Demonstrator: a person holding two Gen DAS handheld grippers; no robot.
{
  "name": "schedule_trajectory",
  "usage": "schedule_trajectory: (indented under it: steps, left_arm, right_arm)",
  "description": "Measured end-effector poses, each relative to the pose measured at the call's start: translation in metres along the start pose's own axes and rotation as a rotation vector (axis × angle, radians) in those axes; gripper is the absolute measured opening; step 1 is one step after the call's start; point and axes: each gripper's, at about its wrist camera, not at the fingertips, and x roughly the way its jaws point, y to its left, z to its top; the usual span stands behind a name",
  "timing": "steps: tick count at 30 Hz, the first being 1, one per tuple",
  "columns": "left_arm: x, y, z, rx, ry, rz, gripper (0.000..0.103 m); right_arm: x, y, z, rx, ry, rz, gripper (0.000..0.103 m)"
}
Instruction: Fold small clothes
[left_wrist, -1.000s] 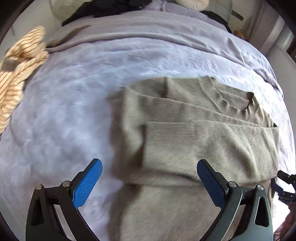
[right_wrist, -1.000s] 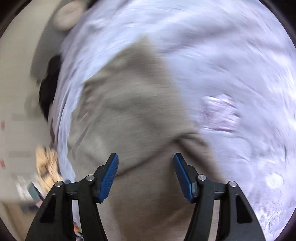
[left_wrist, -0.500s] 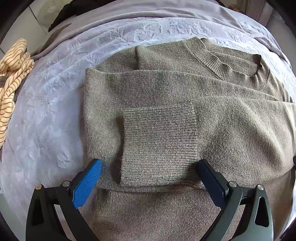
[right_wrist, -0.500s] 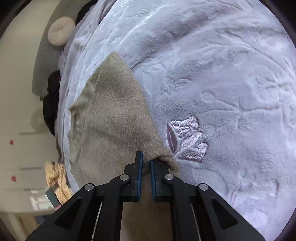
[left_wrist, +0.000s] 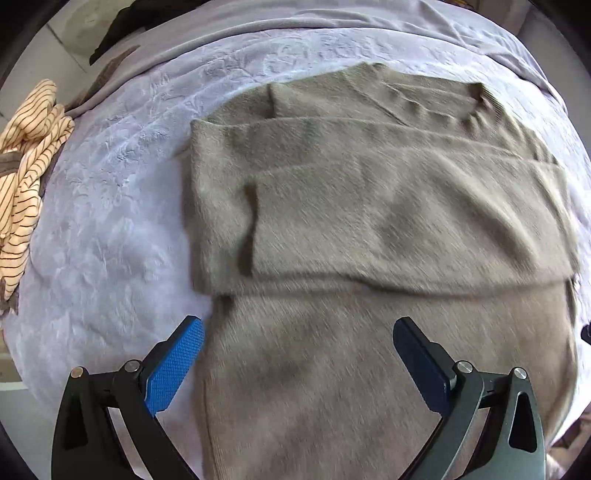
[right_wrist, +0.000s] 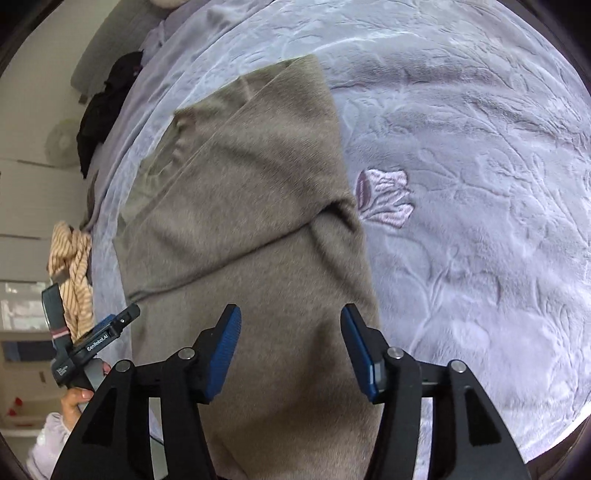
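Observation:
An olive-grey knit sweater (left_wrist: 369, 229) lies flat on the lavender bedspread (left_wrist: 110, 221), both sleeves folded across its chest, neckline at the far side. My left gripper (left_wrist: 297, 350) is open and empty, hovering over the sweater's lower body near its left edge. In the right wrist view the sweater (right_wrist: 243, 221) runs away from me, and my right gripper (right_wrist: 291, 343) is open and empty above its right edge. The left gripper (right_wrist: 92, 343) shows at that view's left edge, held by a hand.
A cream striped garment (left_wrist: 26, 177) lies bunched at the bed's left edge. Dark clothes (right_wrist: 103, 110) sit at the far end. An embroidered flower (right_wrist: 384, 199) marks the bedspread just right of the sweater. Bare bedspread stretches to the right.
My right gripper, shut on the sweater's edge half a second ago, has opened and lifted back. My left gripper has pulled back toward the sweater's hem, still open.

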Motion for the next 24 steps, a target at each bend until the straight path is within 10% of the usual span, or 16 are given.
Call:
schedule_trajectory:
  steps: [24]
  left_arm:
    - [-0.056,-0.029,-0.097,-0.166,0.06,-0.015,0.103]
  right_arm:
    - [-0.012,0.03,-0.039,-0.255,0.16,0.044,0.069]
